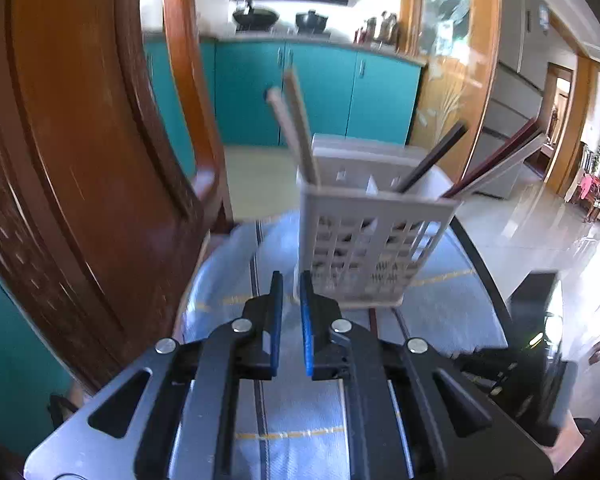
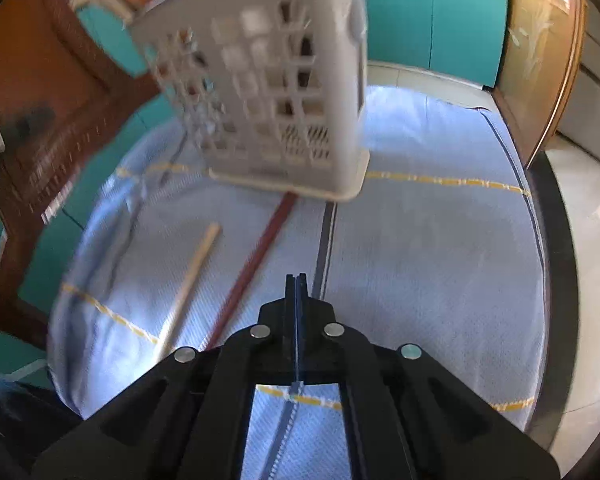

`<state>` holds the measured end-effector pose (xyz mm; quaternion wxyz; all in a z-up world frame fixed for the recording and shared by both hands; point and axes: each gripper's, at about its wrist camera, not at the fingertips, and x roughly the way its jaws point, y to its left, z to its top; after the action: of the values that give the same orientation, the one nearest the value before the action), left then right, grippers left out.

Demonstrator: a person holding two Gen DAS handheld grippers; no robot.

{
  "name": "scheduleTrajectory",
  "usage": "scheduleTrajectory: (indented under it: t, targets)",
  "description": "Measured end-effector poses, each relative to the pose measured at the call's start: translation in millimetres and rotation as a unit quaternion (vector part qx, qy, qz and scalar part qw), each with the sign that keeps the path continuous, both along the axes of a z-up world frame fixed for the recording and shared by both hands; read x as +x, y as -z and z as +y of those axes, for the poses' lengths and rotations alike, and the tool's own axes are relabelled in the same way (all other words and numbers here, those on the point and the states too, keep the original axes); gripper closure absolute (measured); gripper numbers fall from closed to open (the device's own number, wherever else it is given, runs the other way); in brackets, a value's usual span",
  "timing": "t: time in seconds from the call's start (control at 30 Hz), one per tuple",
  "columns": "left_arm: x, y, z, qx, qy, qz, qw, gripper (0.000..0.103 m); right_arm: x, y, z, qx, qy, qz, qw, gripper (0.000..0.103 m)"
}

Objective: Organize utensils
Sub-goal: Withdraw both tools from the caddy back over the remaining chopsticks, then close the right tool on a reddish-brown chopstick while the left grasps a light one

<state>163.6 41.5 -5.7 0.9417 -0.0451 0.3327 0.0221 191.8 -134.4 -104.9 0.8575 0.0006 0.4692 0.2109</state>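
A white lattice utensil basket [image 1: 364,240] stands on the blue-clothed table. It holds pale wooden chopsticks [image 1: 296,128] at its left, a dark chopstick [image 1: 436,160] and dark red chopsticks [image 1: 496,164] at its right. My left gripper [image 1: 290,292] is just in front of the basket, slightly open and empty. In the right wrist view the basket [image 2: 268,92] stands ahead. A pale wooden chopstick [image 2: 192,280] and a dark red chopstick [image 2: 252,264] lie on the cloth to the left of my right gripper [image 2: 296,280], which is shut and empty.
A wooden chair [image 1: 100,160] stands close at the table's left. The blue cloth [image 2: 420,264] with yellow stripes covers the round table. Teal cabinets [image 1: 320,92] and a tiled floor [image 1: 540,220] lie beyond the table's dark edge [image 2: 560,264].
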Motion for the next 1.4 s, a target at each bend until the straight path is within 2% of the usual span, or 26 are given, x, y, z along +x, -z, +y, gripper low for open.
scheduleTrajectory:
  t: [0.03, 0.07, 0.1, 0.17, 0.33, 0.37, 0.4, 0.47, 0.6, 0.73, 0.93, 1.13, 1.23, 1.4]
  targets:
    - [1, 2, 0, -0.004, -0.001, 0.004, 1.0000, 0.093, 2, -2, -2, 0.014, 0.006, 0.005, 1.000, 0.080]
    - [2, 2, 0, -0.009, -0.002, 0.005, 0.9999, 0.093, 4, -2, -1, 0.031, 0.012, 0.011, 0.999, 0.067]
    - [2, 2, -2, -0.011, -0.002, 0.003, 0.9999, 0.093, 6, -2, 0, 0.040, 0.015, 0.014, 0.999, 0.066]
    - [2, 2, -4, -0.011, 0.001, -0.001, 0.9999, 0.093, 14, -2, 13, 0.037, 0.015, 0.016, 0.999, 0.066]
    - [1, 9, -9, 0.005, 0.003, 0.000, 1.0000, 0.092, 16, 7, 42, -0.022, 0.000, -0.005, 1.000, 0.066]
    - [1, 11, -8, 0.006, 0.003, 0.003, 1.0000, 0.092, 13, 7, 45, -0.037, -0.003, -0.014, 0.999, 0.072]
    - [1, 13, -8, 0.008, 0.002, 0.006, 0.9999, 0.092, 11, 8, 50, -0.054, -0.005, -0.021, 0.998, 0.088]
    - [1, 16, -7, 0.013, 0.000, 0.010, 0.9999, 0.091, 7, 8, 55, -0.088, -0.014, -0.031, 0.996, 0.090]
    - [1, 19, -4, 0.019, -0.001, 0.016, 0.9997, 0.091, 0, 6, 47, -0.093, -0.018, -0.013, 0.995, 0.096]
    - [2, 25, -7, 0.014, 0.008, 0.032, 0.9994, 0.091, -5, 3, 13, -0.093, 0.008, 0.003, 0.996, 0.097]
    - [20, 60, -27, -0.003, 0.047, 0.106, 0.9932, 0.089, -5, -7, -42, -0.045, 0.044, 0.024, 0.998, 0.096]
    - [36, 95, -50, 0.003, 0.067, 0.166, 0.9839, 0.088, 0, -6, -42, -0.058, 0.033, 0.017, 0.998, 0.088]
    - [42, 105, -57, 0.006, 0.070, 0.179, 0.9812, 0.084, 1, 1, -36, -0.072, 0.032, 0.017, 0.997, 0.088]
    - [47, 107, -64, 0.015, 0.065, 0.174, 0.9825, 0.084, 3, 5, -26, -0.091, 0.026, 0.003, 0.996, 0.087]
